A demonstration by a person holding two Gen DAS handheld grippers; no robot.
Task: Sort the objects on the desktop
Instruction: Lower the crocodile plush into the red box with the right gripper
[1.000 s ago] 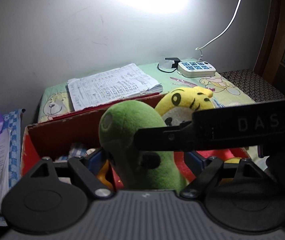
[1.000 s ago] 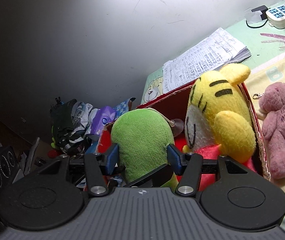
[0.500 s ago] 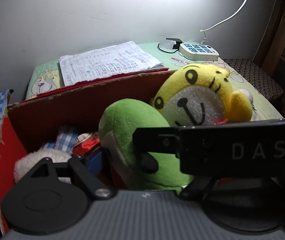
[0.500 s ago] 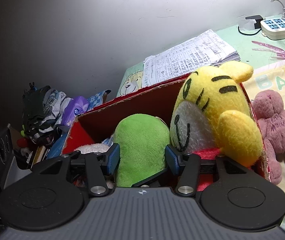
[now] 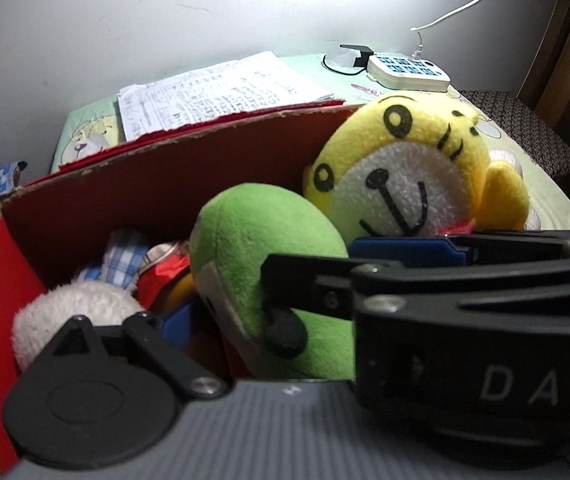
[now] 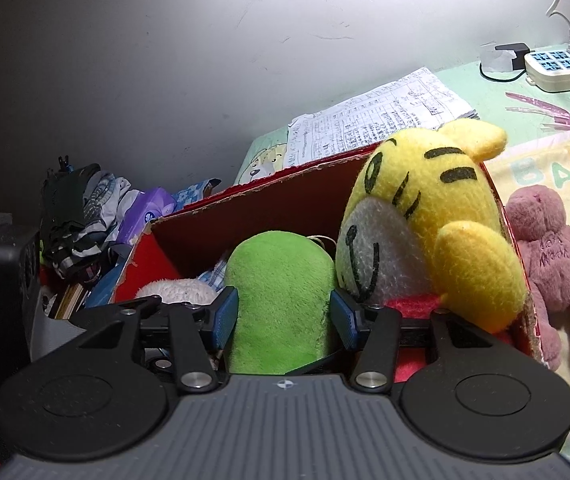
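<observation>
The right gripper (image 6: 283,316) reaches level into the red box (image 6: 269,204), its blue pads pinching the green plush (image 6: 281,280) beside the yellow plush (image 6: 425,216). The left gripper (image 5: 245,320) crosses beneath; whether it is spread cannot be told.

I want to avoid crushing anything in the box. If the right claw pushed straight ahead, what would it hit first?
Probably the green plush already sitting between its fingers; behind that, seemingly the red box's back wall.

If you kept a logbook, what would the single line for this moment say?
right tongs: shut on green plush | place: in red box | neighbour: yellow tiger plush | outside box: pink bear | left tongs: state unclear
</observation>
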